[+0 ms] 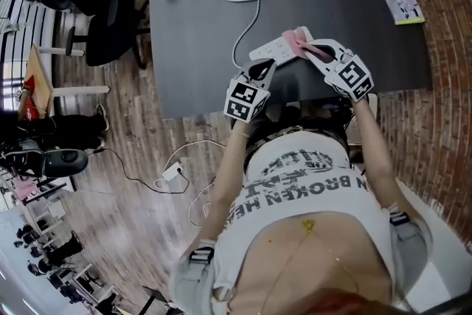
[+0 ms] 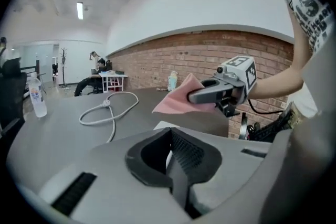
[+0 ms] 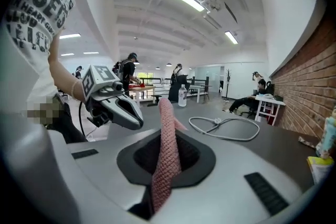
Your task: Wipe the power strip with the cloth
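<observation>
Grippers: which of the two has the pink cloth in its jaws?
The right gripper: the pink cloth is pinched between its jaws. The left gripper is shut on nothing.

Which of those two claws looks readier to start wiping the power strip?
The right gripper: its jaws are shut on the pink cloth, close to the power strip. The left gripper is shut and empty.

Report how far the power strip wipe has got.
Done: the cloth is picked up, clamped in the right gripper. In hand: it is held over the power strip, apparently lifted clear; the left gripper is shut, empty. Left: wiping, unless already done; the pictures don't tell.
</observation>
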